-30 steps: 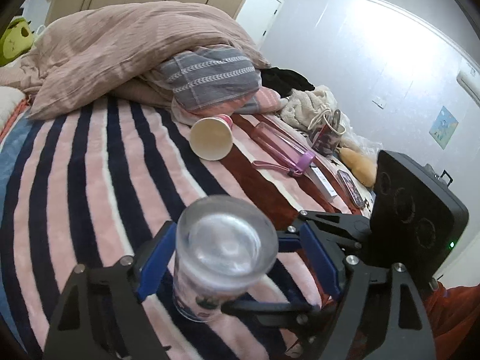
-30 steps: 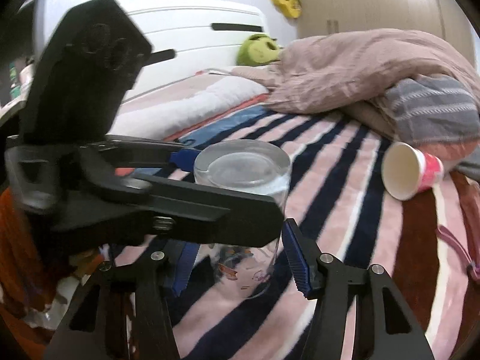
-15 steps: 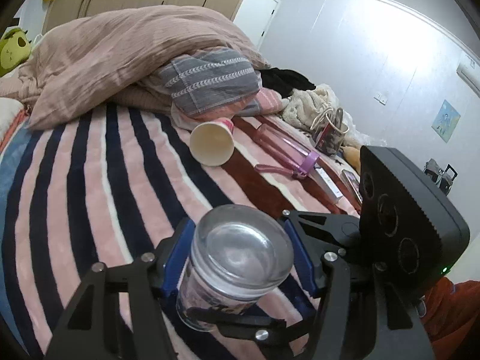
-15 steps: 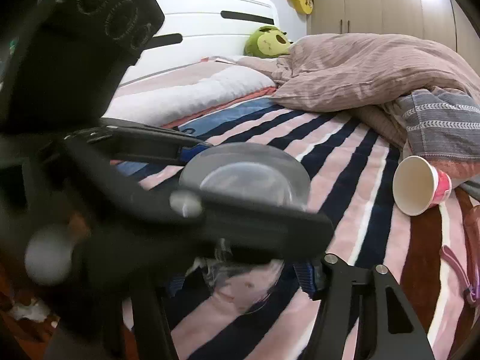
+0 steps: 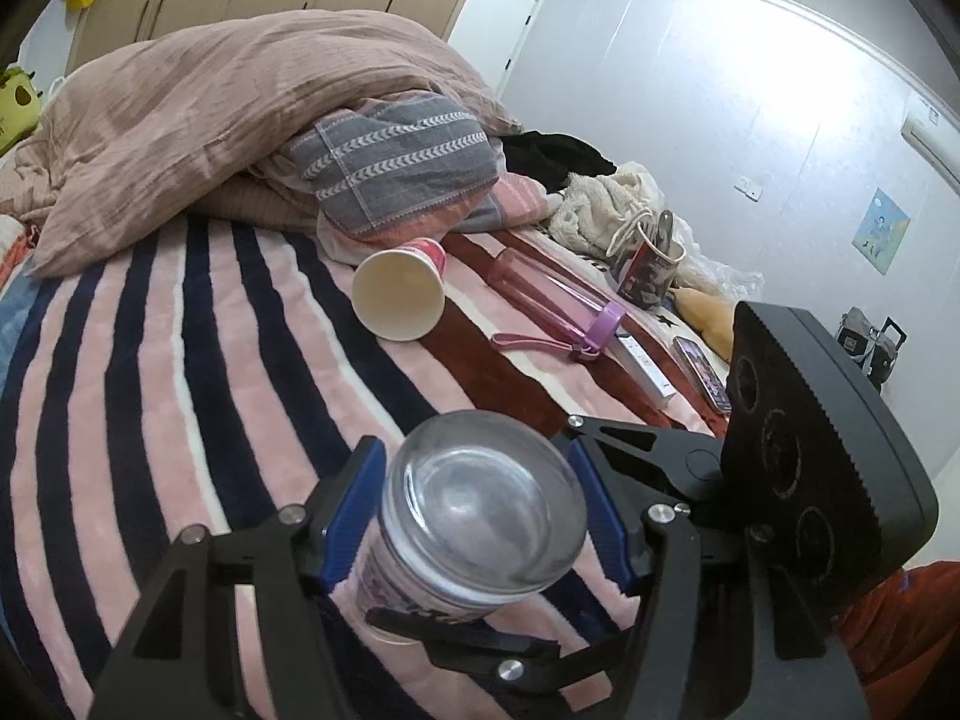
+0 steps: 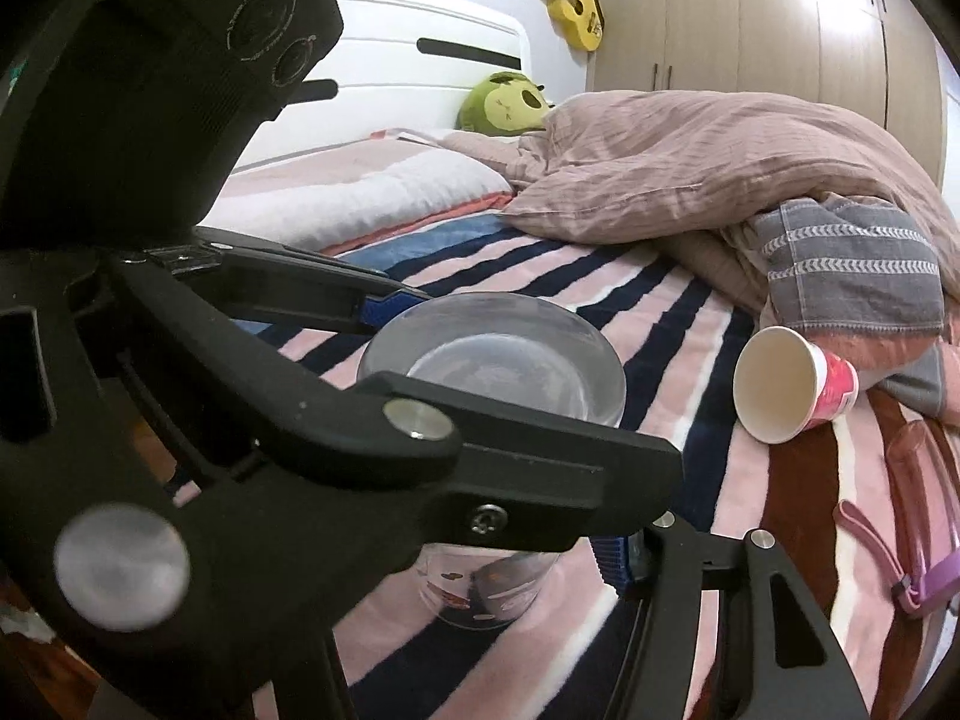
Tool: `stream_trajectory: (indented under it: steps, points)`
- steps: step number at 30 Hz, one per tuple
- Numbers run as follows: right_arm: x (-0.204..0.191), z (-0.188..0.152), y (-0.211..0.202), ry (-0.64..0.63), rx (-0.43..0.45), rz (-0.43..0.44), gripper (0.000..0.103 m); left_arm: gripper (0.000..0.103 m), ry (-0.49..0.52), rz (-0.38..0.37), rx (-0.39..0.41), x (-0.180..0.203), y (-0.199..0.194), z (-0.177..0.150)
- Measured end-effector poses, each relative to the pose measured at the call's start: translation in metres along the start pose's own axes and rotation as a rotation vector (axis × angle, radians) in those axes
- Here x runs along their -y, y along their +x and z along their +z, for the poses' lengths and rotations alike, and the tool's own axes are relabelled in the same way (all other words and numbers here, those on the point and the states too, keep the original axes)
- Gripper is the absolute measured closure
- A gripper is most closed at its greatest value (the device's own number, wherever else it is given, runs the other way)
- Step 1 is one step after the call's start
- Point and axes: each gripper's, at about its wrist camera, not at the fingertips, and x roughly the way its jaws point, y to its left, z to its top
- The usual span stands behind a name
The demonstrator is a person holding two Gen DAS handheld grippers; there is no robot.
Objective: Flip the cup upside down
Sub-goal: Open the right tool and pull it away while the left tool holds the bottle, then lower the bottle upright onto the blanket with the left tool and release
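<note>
A clear glass cup (image 5: 474, 522) with a printed band stands upside down on the striped blanket, its thick base up. It also shows in the right wrist view (image 6: 498, 372). My left gripper (image 5: 480, 510) has its blue pads (image 5: 351, 516) close on either side of the cup's upper part, touching or nearly so. My right gripper (image 6: 504, 552) reaches in from the opposite side, lower on the cup. Its fingers sit around the cup; only one blue pad (image 6: 612, 558) shows, the rest hidden behind the left gripper's body.
A paper cup (image 5: 399, 294) lies on its side further up the bed. A pink bottle (image 5: 558, 300), a mug with utensils (image 5: 651, 264), a phone (image 5: 702, 372) and a heaped duvet (image 5: 240, 114) lie beyond. The blanket (image 5: 150, 390) stretches left.
My left gripper's pads have closed in from a wide opening to the cup's sides. The right gripper has moved closer under the left one. The cup stays upside down in place.
</note>
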Motion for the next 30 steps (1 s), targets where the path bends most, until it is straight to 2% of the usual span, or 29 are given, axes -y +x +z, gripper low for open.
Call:
stream_trajectory:
  steps: [3,7,12,16,18,19,22,24,27,30]
  points:
    - [0.002,0.001,-0.001,0.019,-0.002,0.019,0.046,0.038,-0.006,0.006,-0.012,-0.001,0.0,0.0]
    - [0.005,0.0,-0.006,0.052,0.011,0.036,0.034,0.033,-0.017,0.0,-0.004,-0.002,-0.003,0.0]
    - [0.005,-0.002,-0.008,0.057,0.008,0.035,0.03,0.03,-0.02,0.0,-0.011,-0.002,-0.003,0.0]
    - [0.004,-0.003,-0.013,0.074,0.013,0.037,0.021,0.022,-0.019,0.003,-0.014,0.001,-0.006,0.0]
    - [0.006,-0.004,-0.017,0.094,0.022,0.046,0.018,0.02,-0.016,0.004,-0.005,0.002,-0.007,0.0]
    - [0.007,-0.004,-0.02,0.106,0.025,0.049,0.014,0.02,-0.015,0.009,-0.003,0.004,-0.01,0.0]
    - [0.01,-0.004,-0.028,0.127,0.035,0.049,0.006,0.019,-0.01,0.056,0.01,0.009,-0.02,0.002]
    - [0.011,-0.005,-0.036,0.136,0.041,0.044,0.004,0.005,-0.011,0.08,0.029,0.012,-0.029,0.003]
    - [0.014,-0.006,-0.052,0.152,0.058,0.021,0.0,0.001,-0.025,0.128,0.085,0.018,-0.051,0.004]
    - [0.018,-0.007,-0.069,0.175,0.067,-0.031,0.0,0.001,-0.06,0.255,0.101,0.023,-0.069,0.004]
